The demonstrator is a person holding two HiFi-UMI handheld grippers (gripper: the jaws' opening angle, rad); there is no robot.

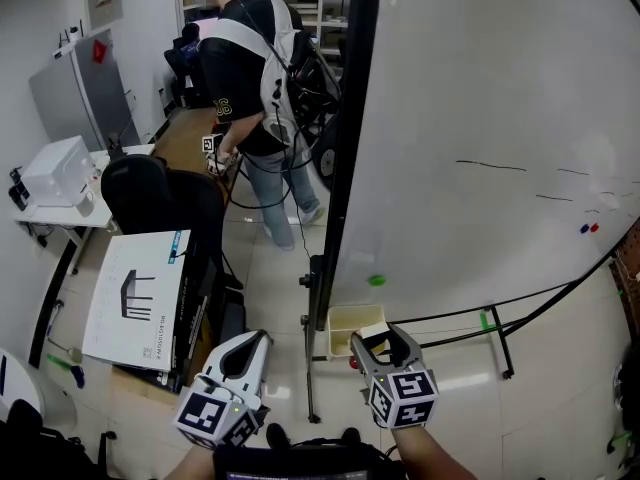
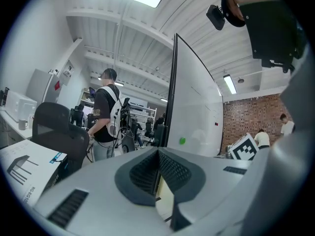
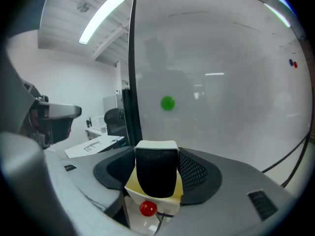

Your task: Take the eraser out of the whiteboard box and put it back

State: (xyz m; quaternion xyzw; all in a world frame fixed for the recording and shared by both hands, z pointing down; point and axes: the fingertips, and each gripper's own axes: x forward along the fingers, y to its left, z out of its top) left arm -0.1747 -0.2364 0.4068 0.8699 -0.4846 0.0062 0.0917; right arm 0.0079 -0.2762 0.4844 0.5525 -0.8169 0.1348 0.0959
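Eraser [image 3: 156, 172] in right hand-held gripper [image 1: 386, 342], over whiteboard box [image 1: 342, 322]

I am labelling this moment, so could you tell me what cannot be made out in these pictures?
- Inside of the whiteboard box: the eraser in the right gripper covers it in the right gripper view; too small in the head view.
- Faint strokes on the whiteboard: too small to read in any view.
- Ground below the left gripper: its own jaws fill its view.
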